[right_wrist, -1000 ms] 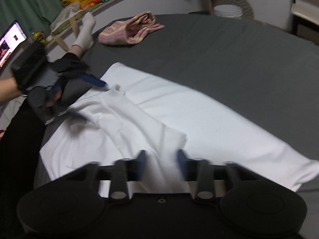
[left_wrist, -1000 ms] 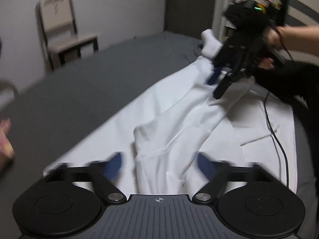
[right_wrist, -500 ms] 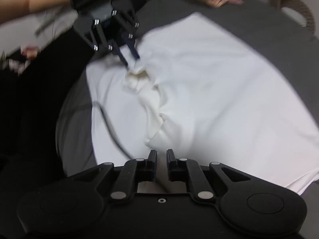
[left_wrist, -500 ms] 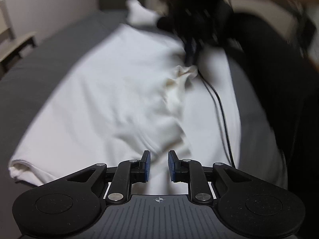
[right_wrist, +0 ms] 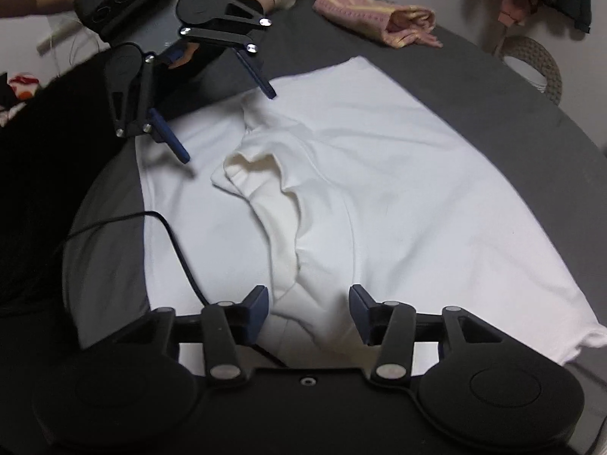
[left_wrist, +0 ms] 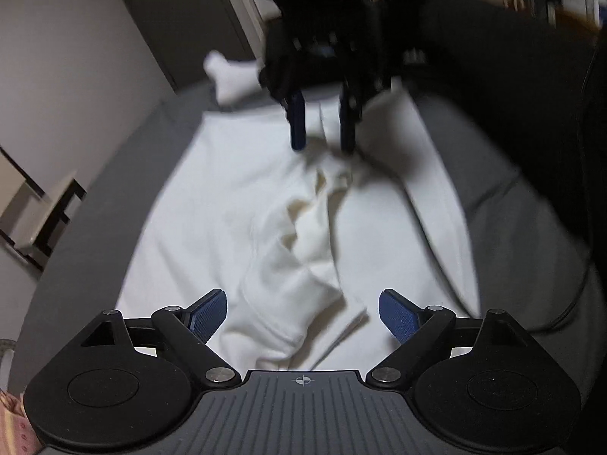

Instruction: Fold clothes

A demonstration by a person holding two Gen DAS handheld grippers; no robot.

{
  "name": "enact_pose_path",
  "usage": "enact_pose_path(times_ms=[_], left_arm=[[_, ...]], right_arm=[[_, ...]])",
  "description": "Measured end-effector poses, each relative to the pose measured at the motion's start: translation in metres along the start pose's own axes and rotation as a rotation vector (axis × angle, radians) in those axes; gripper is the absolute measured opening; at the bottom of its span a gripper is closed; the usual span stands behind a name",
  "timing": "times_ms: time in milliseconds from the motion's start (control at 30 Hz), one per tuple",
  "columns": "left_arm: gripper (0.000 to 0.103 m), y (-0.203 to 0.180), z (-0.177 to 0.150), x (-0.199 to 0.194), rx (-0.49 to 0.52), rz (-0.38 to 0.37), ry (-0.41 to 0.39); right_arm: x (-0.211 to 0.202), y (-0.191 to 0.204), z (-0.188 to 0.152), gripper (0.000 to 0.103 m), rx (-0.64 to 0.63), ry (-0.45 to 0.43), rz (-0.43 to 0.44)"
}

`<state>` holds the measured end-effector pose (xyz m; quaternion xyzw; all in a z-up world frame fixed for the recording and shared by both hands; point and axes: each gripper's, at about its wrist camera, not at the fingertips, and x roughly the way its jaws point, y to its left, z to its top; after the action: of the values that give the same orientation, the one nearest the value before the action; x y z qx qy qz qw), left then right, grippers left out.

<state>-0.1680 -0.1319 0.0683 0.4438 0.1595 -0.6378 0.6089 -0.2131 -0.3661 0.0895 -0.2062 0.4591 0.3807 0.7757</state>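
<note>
Claws (left_wrist: 302, 311) (right_wrist: 308, 313) gape above white shirt (right_wrist: 379, 189).

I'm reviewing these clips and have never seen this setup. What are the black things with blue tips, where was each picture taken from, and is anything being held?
No robot arm is here: a person holds a two-finger gripper in each hand, and each gripper carries a wide-angle camera looking forward along its own fingers. That is why a black frame fills the bottom of both pictures.

In the left wrist view, the left gripper is in the foreground and the right gripper faces it from the far end. The right wrist view is the reverse: the right gripper near, the left gripper far.

Between them a white garment lies spread on a dark grey cover, with a bunched ridge along its middle. A black cable crosses its edge, and a pink striped cloth lies further off.

Both grippers are open; nothing is held.
</note>
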Motion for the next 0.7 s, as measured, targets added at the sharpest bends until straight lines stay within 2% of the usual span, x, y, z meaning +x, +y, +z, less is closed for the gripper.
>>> enact_pose_path(times_ms=[67,100,133,167,200,300,433,500,567,633,700], left_arm=[[0.087,0.001,0.002,0.009,0.014,0.003,0.015],[0.084,0.004,0.002,0.011,-0.005,-0.024,0.014],[0.079,0.008,0.004,0.013,-0.035,-0.065,0.012],[0.064,0.011,0.005,0.016,-0.058,-0.103,0.019],[0.057,0.013,0.005,0.019,-0.073,-0.14,0.037],[0.055,0.012,0.002,0.03,-0.081,-0.234,0.102],[0.055,0.021,-0.002,0.022,-0.176,-0.331,0.107],[0.056,0.022,-0.002,0.015,-0.186,-0.368,0.121],[0.056,0.022,-0.003,0.0,-0.179,-0.328,0.097],[0.056,0.026,-0.006,-0.015,-0.182,-0.258,0.063],[0.067,0.035,-0.014,-0.026,-0.228,-0.172,0.053]], right_arm=[[0.01,0.003,0.001,0.037,-0.031,0.021,0.002],[0.013,0.004,0.001,0.033,-0.035,0.031,0.018],[0.017,0.004,0.001,0.025,-0.037,0.042,0.037],[0.02,0.005,0.0,0.024,-0.042,0.056,0.052],[0.022,0.007,-0.001,0.024,-0.052,0.067,0.061],[0.021,0.005,-0.005,0.024,-0.038,0.094,0.106],[0.015,-0.004,-0.012,0.023,0.041,0.096,0.161],[0.005,-0.008,-0.015,0.023,0.075,0.09,0.185],[-0.012,-0.011,-0.021,0.024,0.103,0.063,0.148],[-0.025,-0.019,-0.028,0.027,0.154,0.052,0.055],[-0.031,-0.031,-0.036,0.027,0.217,0.067,-0.007]])
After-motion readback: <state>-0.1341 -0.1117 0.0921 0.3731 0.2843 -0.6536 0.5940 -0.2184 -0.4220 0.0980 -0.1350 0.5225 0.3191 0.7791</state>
